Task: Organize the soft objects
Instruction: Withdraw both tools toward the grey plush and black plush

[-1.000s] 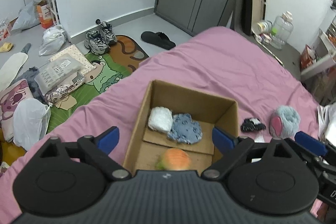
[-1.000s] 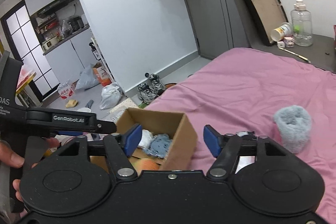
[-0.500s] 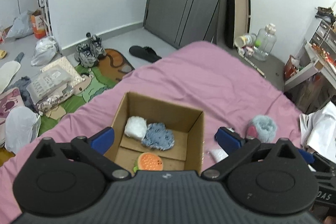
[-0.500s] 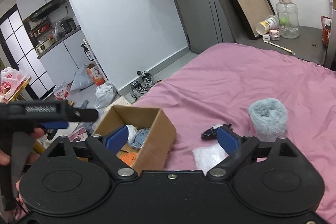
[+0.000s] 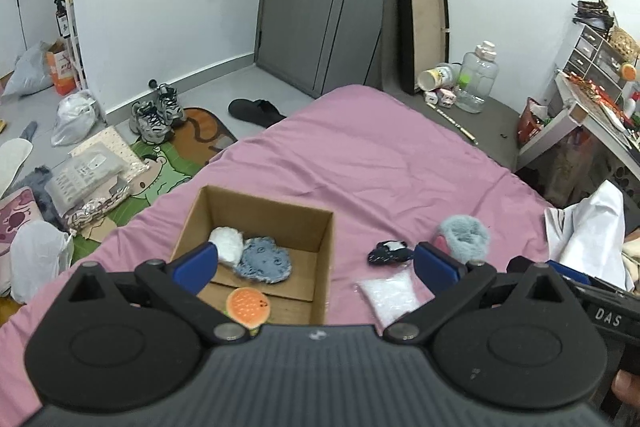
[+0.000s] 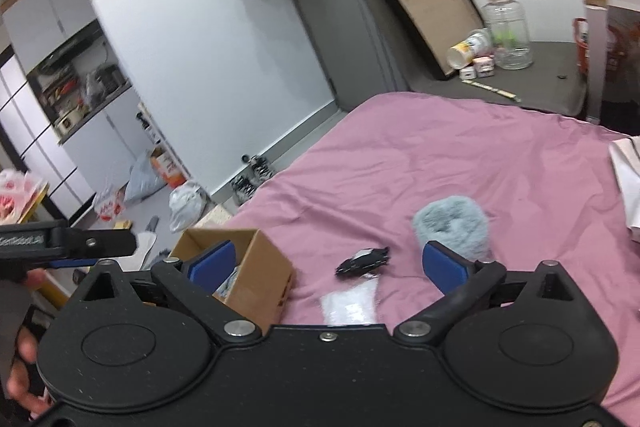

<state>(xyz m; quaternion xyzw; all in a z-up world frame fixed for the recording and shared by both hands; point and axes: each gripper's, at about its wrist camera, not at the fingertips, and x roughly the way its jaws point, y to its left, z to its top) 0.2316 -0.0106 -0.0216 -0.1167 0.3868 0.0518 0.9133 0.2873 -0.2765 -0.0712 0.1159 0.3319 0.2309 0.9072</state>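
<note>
An open cardboard box (image 5: 325,251) (image 6: 269,275) sits on the pink bed (image 5: 380,163). It holds a white soft piece (image 5: 226,248), a blue-grey soft piece (image 5: 264,260) and an orange round toy (image 5: 247,306). To its right on the bed lie a black-and-white item (image 5: 389,252) (image 6: 363,260), a clear white bag (image 5: 390,294) (image 6: 352,303) and a fluffy grey-blue item (image 5: 466,235) (image 6: 452,225). My left gripper (image 5: 316,265) is open and empty above the box's right side. My right gripper (image 6: 327,263) is open and empty above the loose items.
Shoes (image 5: 157,111), a slipper (image 5: 256,110), bags and packets (image 5: 84,175) lie on the floor left of the bed. A grey side table (image 5: 480,115) with a water jug (image 5: 479,76) stands beyond the bed. White cloth (image 5: 596,231) lies at the bed's right edge.
Both grippers have pulled back and shifted right. The left one has left the box, with the orange toy lying inside it. The loose items on the bed have come into view.
</note>
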